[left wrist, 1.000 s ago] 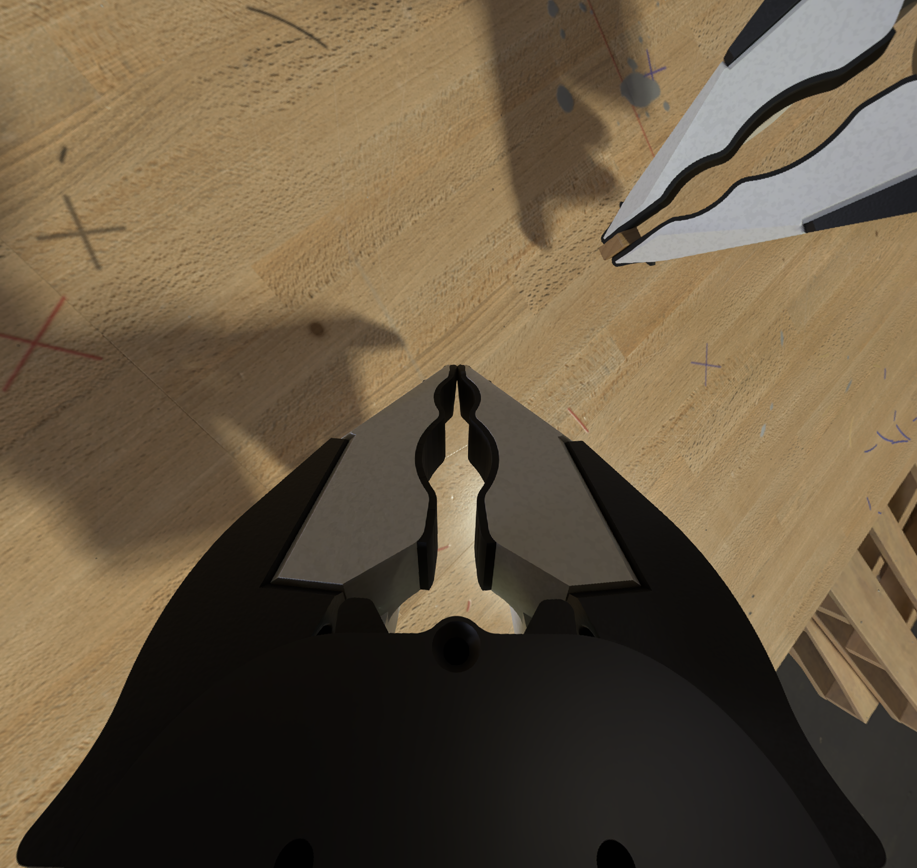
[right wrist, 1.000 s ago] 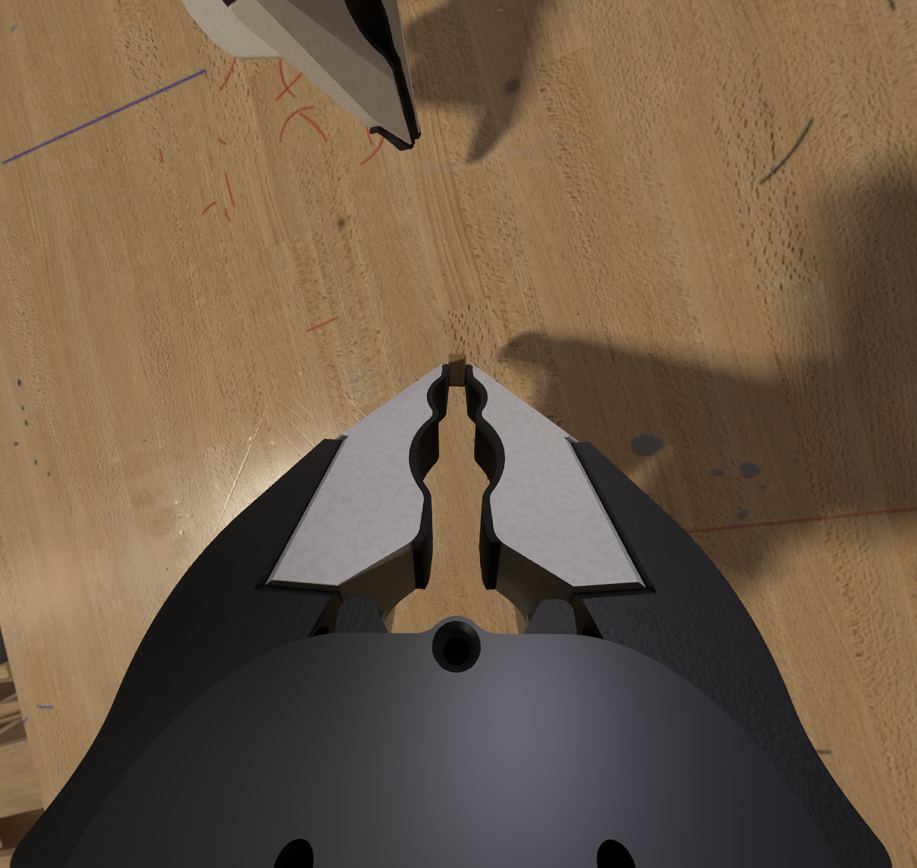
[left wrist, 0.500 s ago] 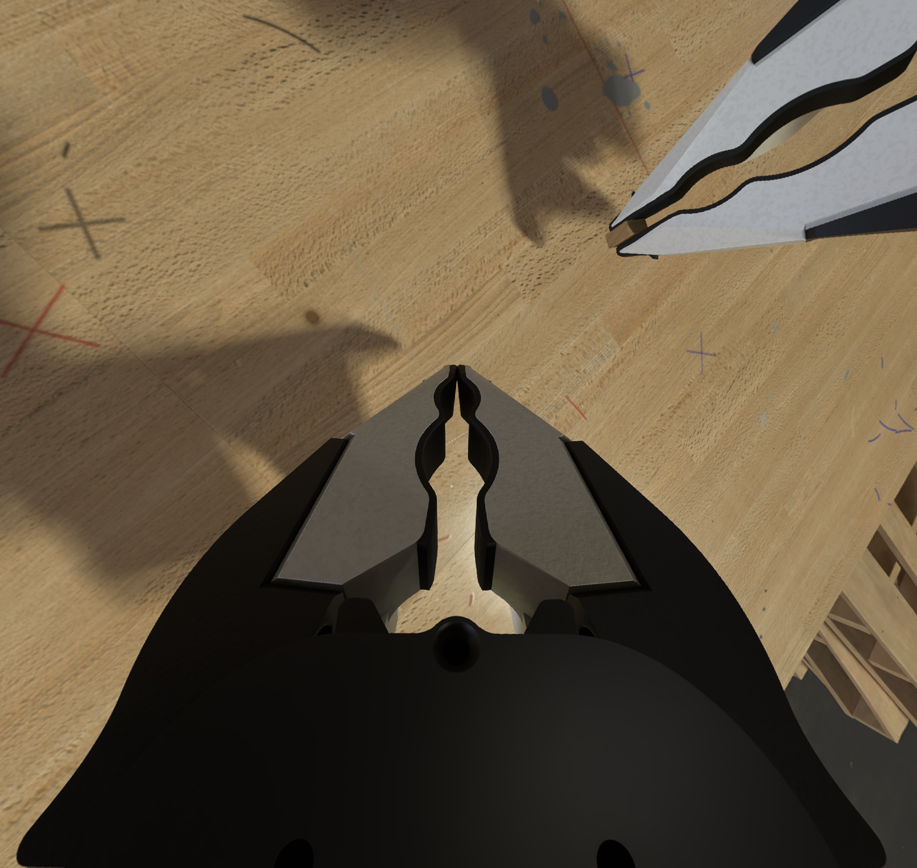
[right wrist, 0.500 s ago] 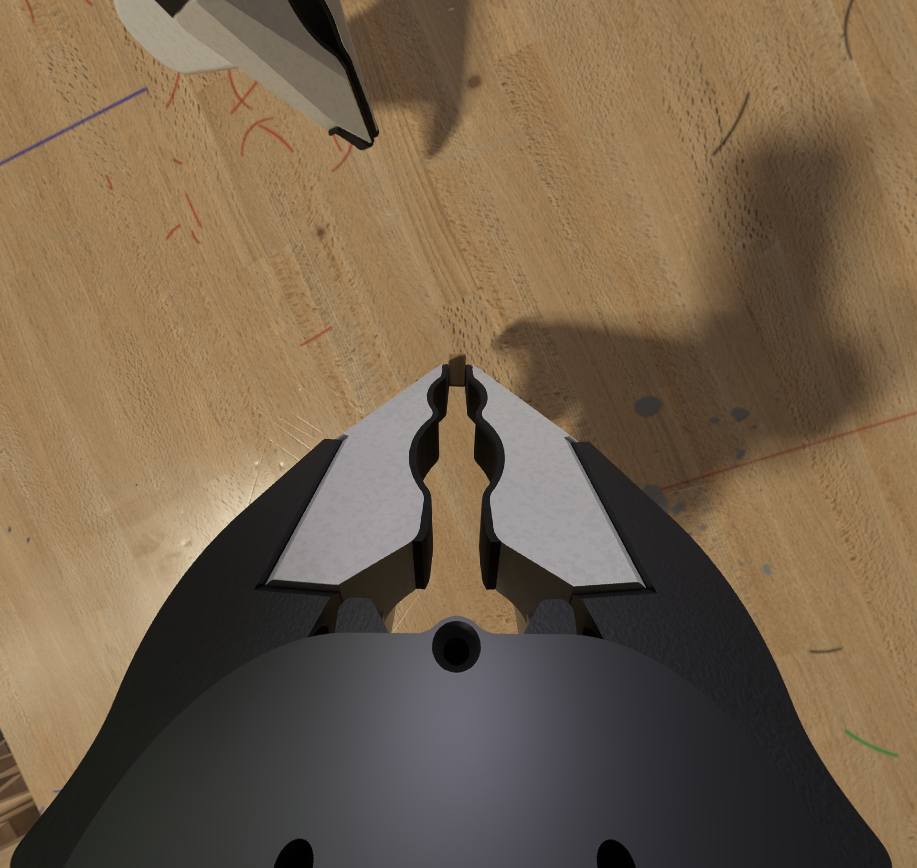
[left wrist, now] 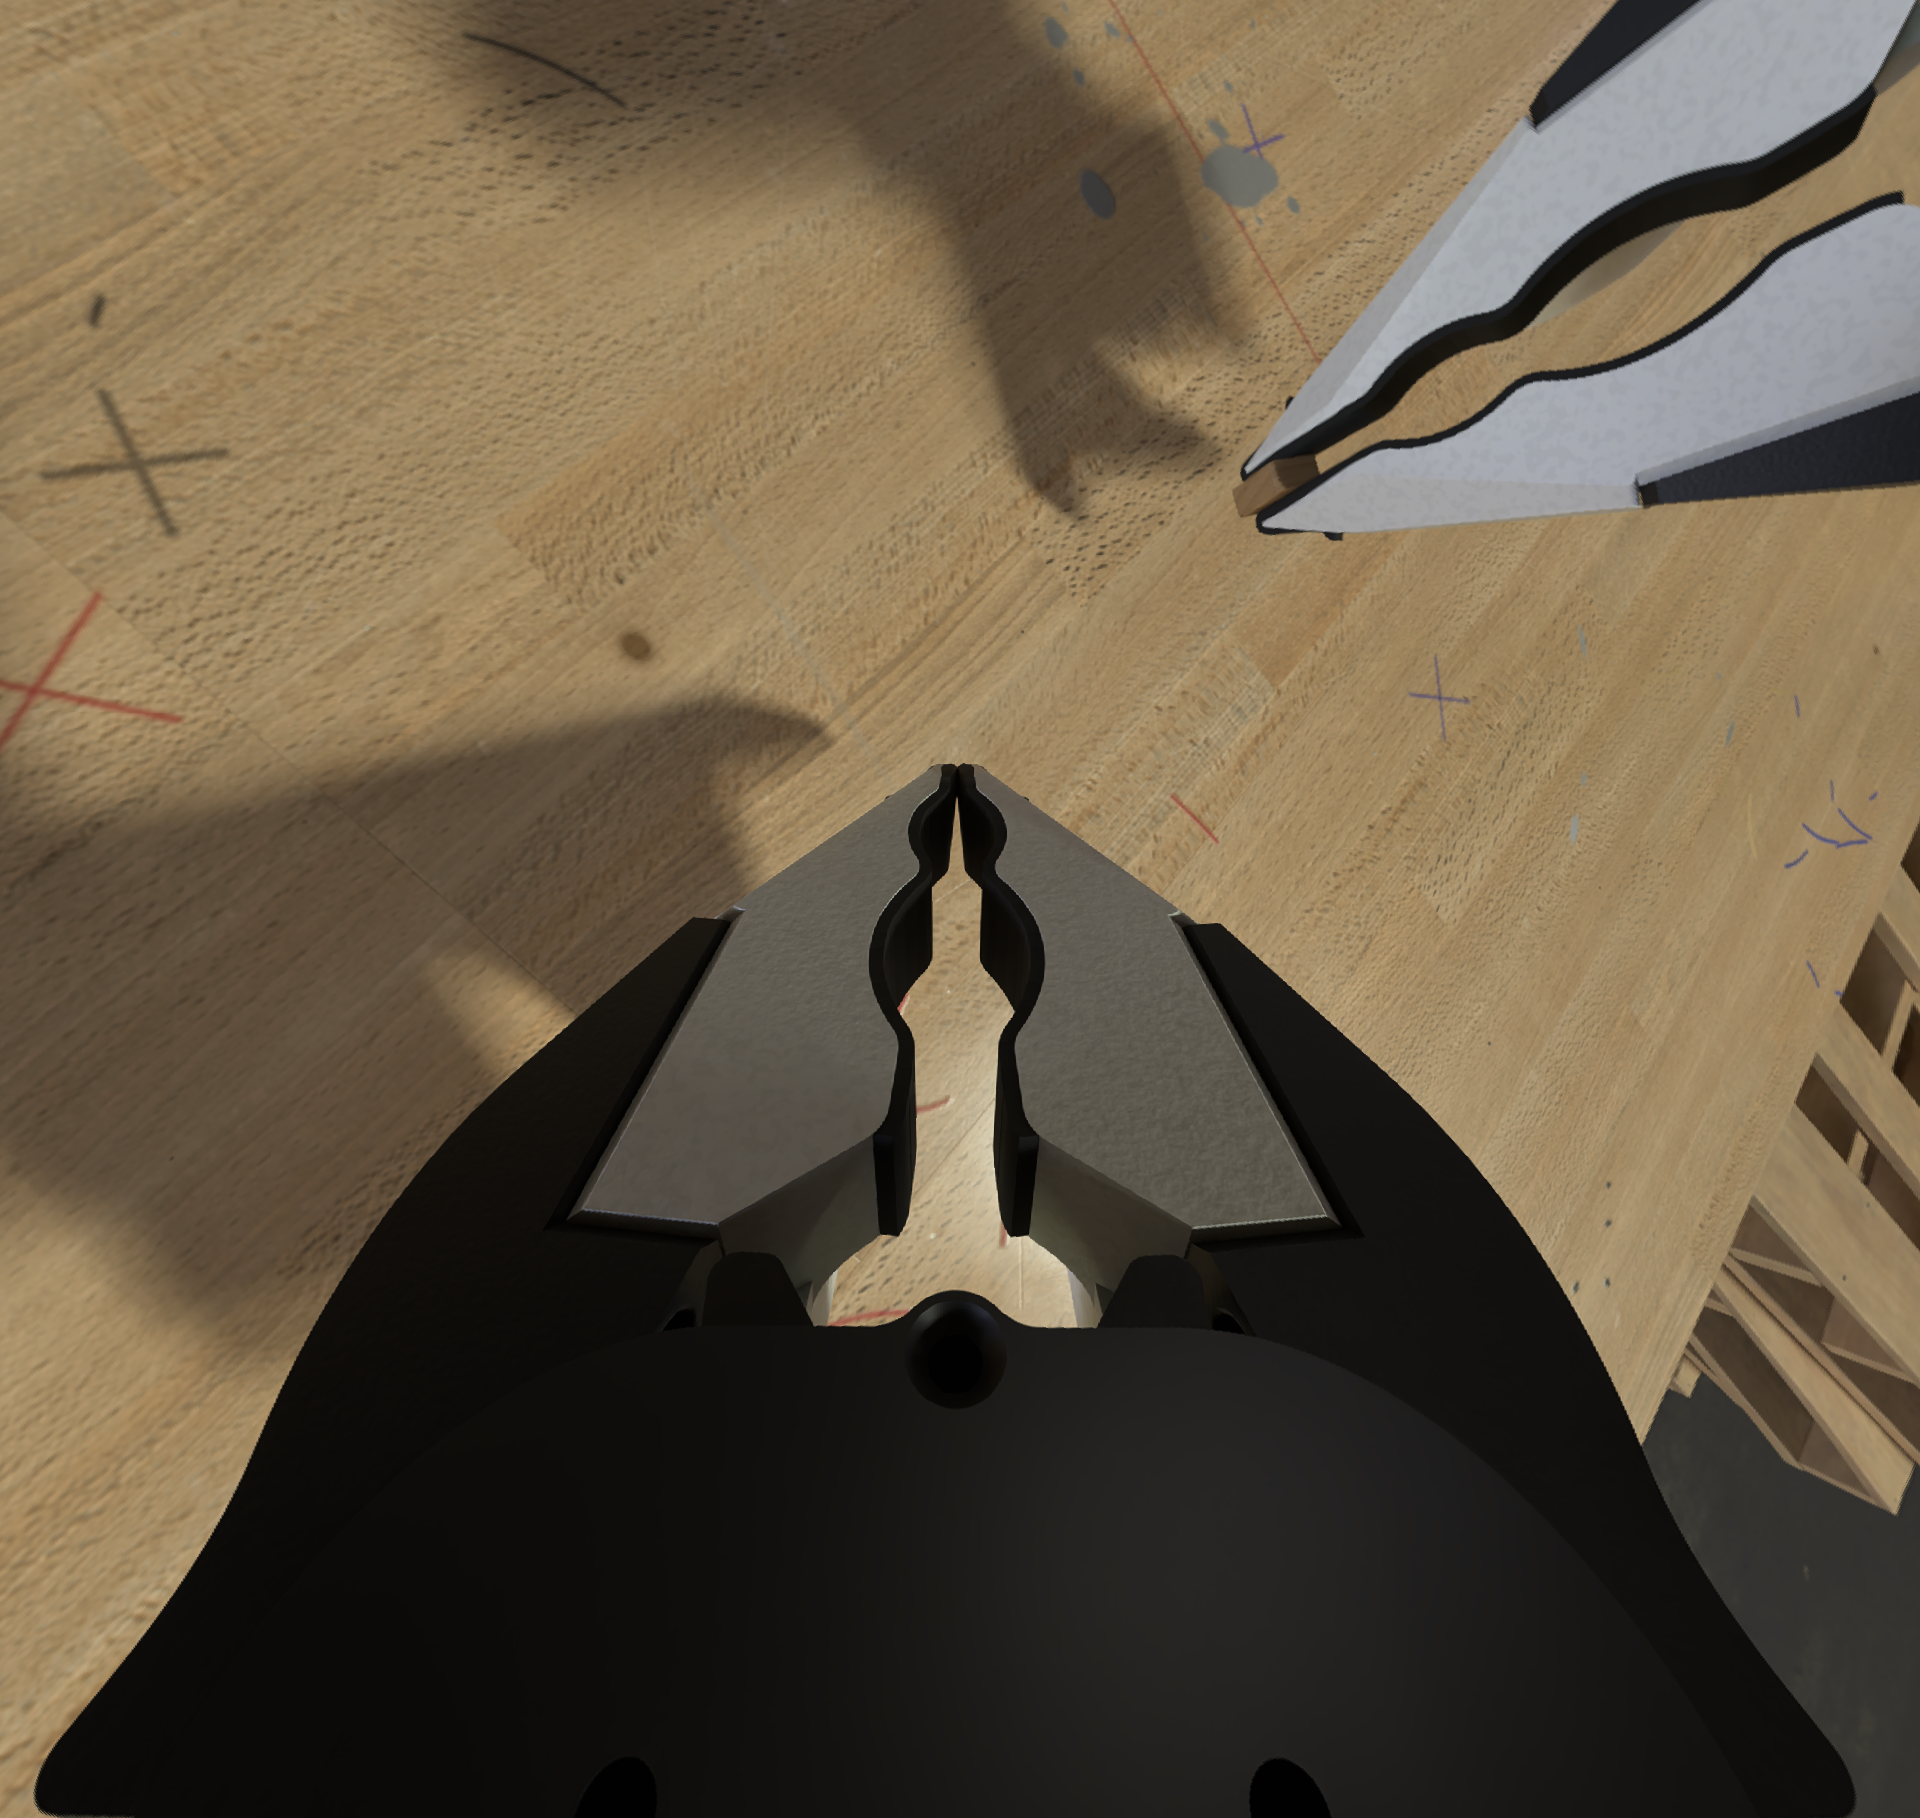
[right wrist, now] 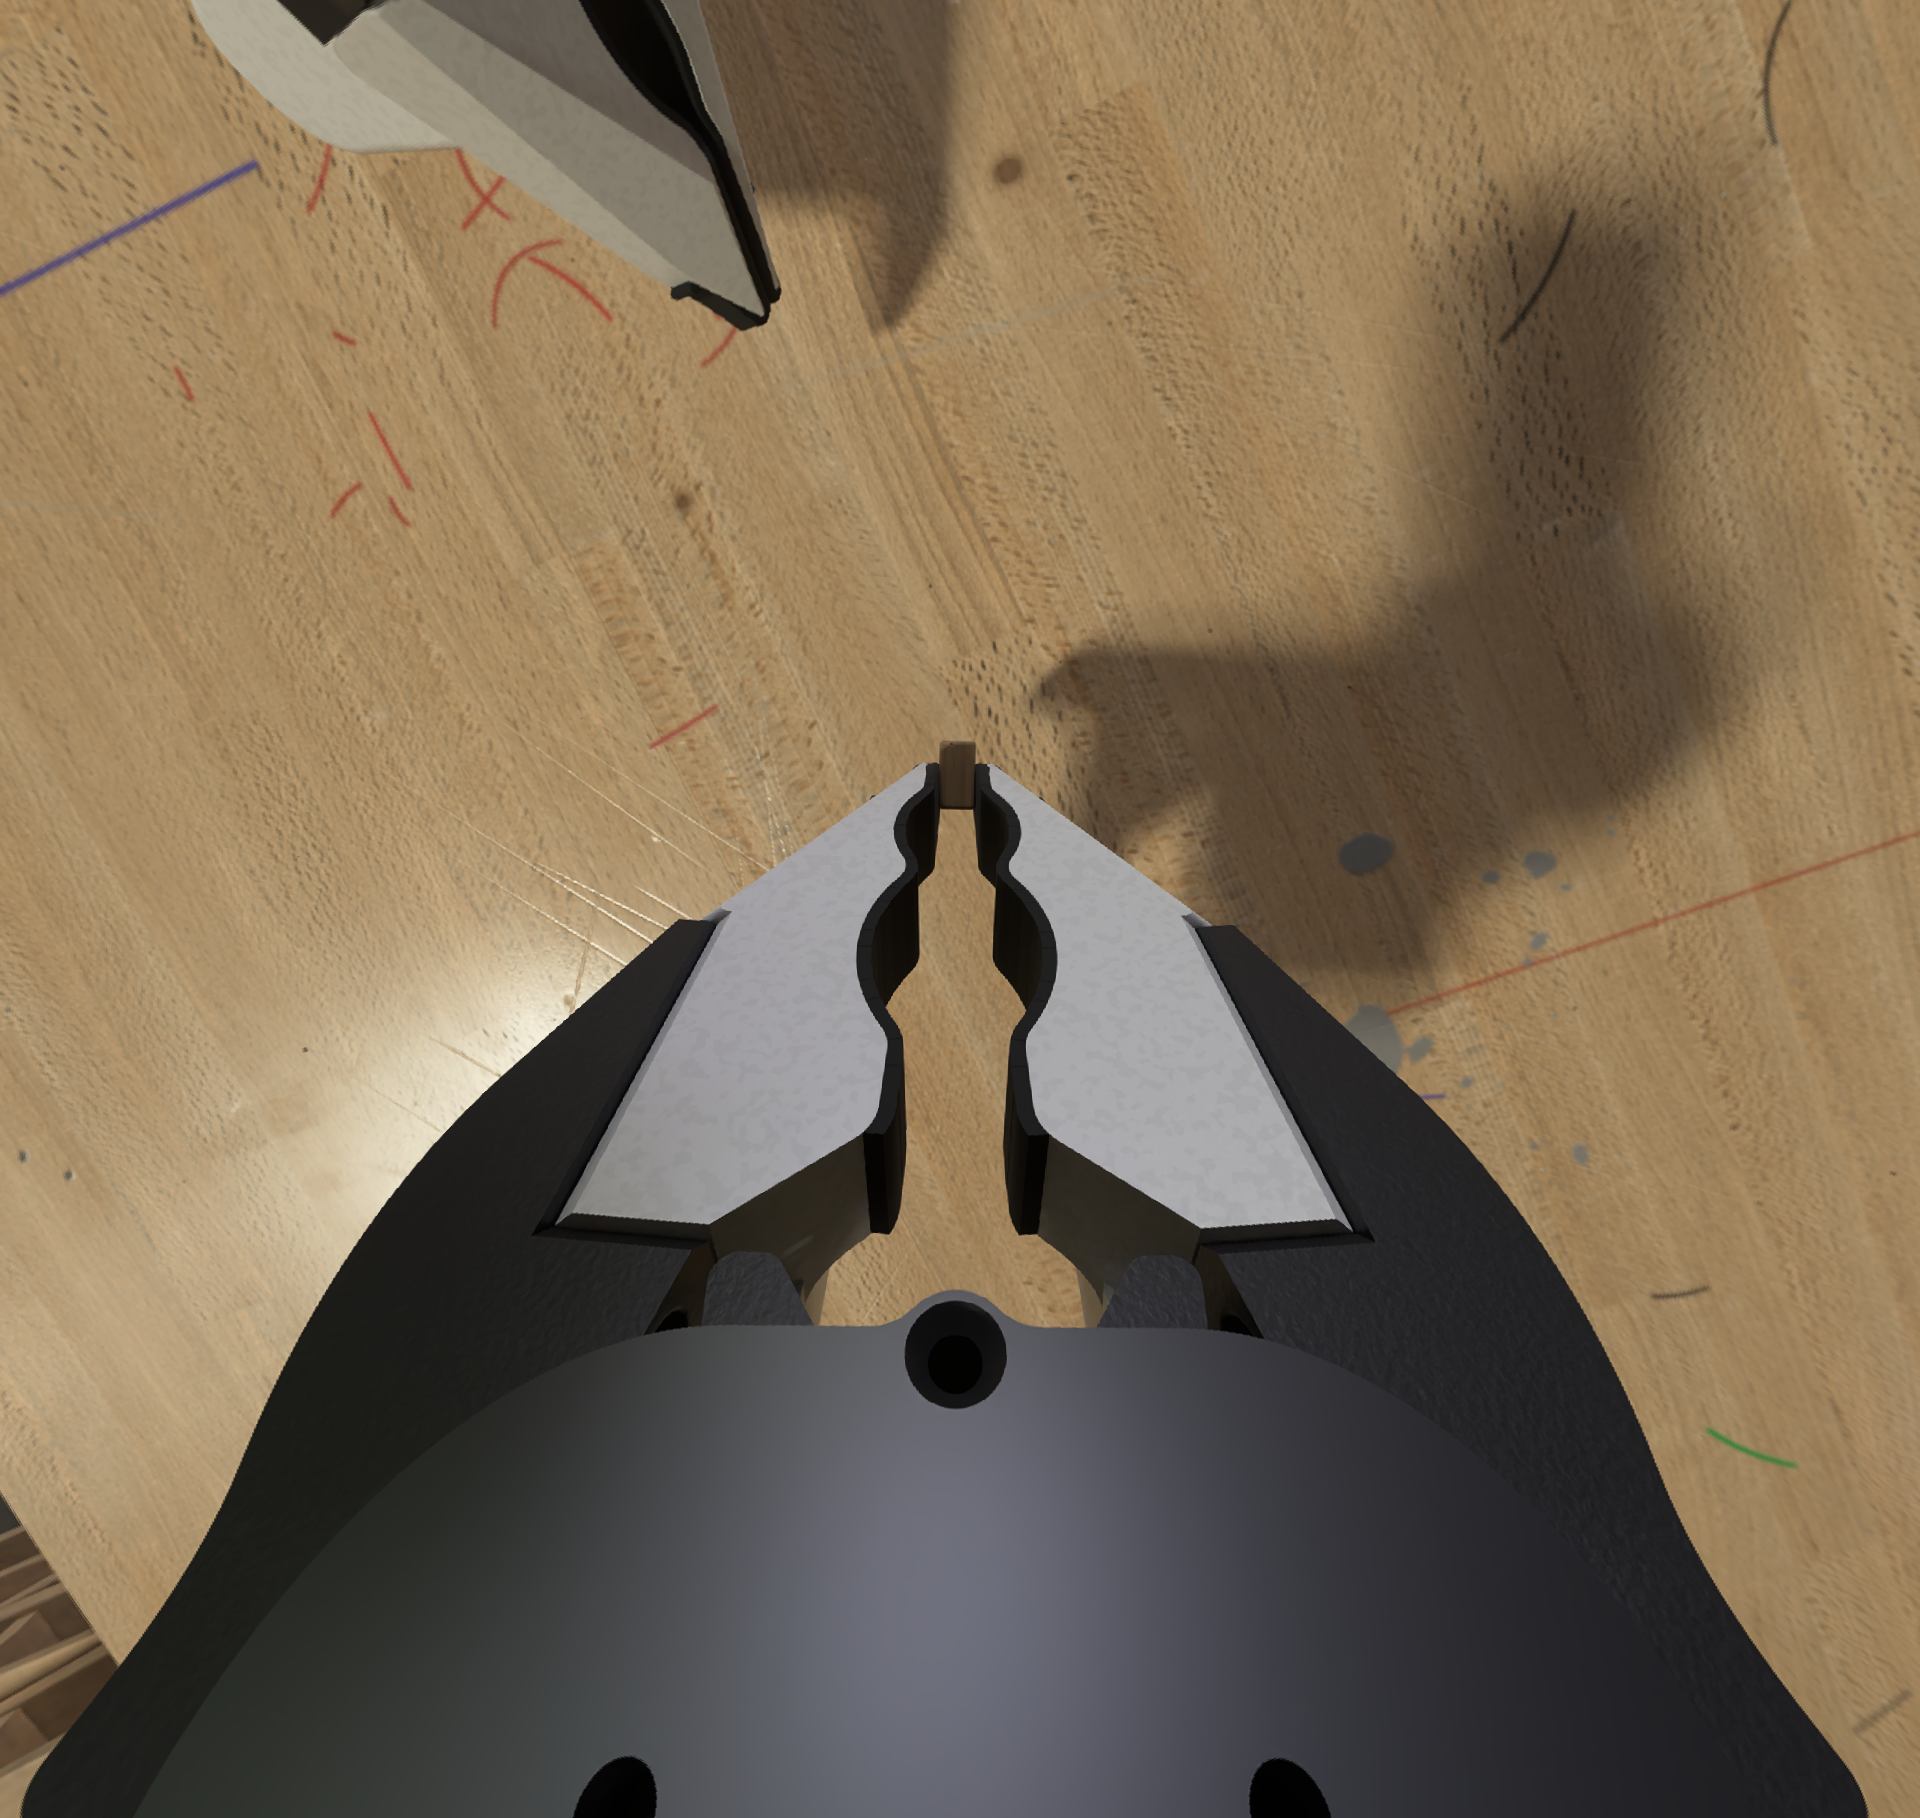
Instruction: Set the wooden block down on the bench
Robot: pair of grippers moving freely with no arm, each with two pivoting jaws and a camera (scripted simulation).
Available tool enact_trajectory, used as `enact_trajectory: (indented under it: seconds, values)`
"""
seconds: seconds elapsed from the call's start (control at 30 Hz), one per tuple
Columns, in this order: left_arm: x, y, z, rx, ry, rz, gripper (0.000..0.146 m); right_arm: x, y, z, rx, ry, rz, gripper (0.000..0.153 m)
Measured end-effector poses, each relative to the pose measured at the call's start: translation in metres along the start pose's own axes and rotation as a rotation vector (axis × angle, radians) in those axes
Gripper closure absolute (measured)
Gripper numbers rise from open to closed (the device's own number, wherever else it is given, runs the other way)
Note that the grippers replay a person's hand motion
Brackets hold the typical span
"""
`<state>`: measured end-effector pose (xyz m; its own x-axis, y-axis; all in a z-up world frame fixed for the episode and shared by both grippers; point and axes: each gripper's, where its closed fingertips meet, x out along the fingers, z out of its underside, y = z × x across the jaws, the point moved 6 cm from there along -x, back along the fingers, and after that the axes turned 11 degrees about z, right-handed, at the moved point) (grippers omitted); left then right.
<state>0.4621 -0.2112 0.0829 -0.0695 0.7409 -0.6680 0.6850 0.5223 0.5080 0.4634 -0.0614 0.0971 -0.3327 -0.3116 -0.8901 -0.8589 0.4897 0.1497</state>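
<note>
My right gripper (right wrist: 956, 781) is shut on a small brown wooden block (right wrist: 956, 769) that sticks out between its fingertips, above the wooden bench (right wrist: 1247, 418). From the left wrist view the same block (left wrist: 1270, 492) shows at the tips of the right gripper (left wrist: 1283, 490) at upper right. My left gripper (left wrist: 956, 773) is shut and empty over the bench (left wrist: 520, 418). It also shows at the upper left of the right wrist view (right wrist: 727, 298).
The bench top bears pen marks, crosses and paint spots (left wrist: 1236, 173). The bench's edge runs at lower right of the left wrist view, with wooden crates or pallets (left wrist: 1829, 1280) below it. Gripper shadows (right wrist: 1455, 625) fall on the bench.
The right gripper has shifted with the block still held; in the left wrist view it sits slightly farther right and lower. The left gripper has stayed shut and has barely moved.
</note>
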Motion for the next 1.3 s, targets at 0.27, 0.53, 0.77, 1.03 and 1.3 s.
enact_trajectory:
  seconds: [0.27,0.53,0.77,1.03,1.3]
  values:
    - [0.005,0.004,-0.001,0.051,0.002,0.047,0.146,-0.002,-0.002,-0.008,-0.034,-0.066,0.048,0.147]
    - [0.015,0.012,-0.005,0.086,0.017,0.066,0.146,-0.004,-0.006,-0.011,-0.043,-0.102,0.085,0.147]
    - [0.026,0.018,-0.015,0.118,-0.009,0.002,0.146,-0.003,-0.008,-0.01,-0.042,-0.104,0.096,0.147]
    - [0.036,0.018,-0.019,0.183,-0.073,-0.123,0.146,-0.003,-0.008,-0.008,-0.013,-0.085,0.079,0.147]
    - [0.038,0.019,-0.018,0.198,-0.108,-0.135,0.146,-0.004,-0.007,-0.006,0.021,-0.062,0.088,0.147]
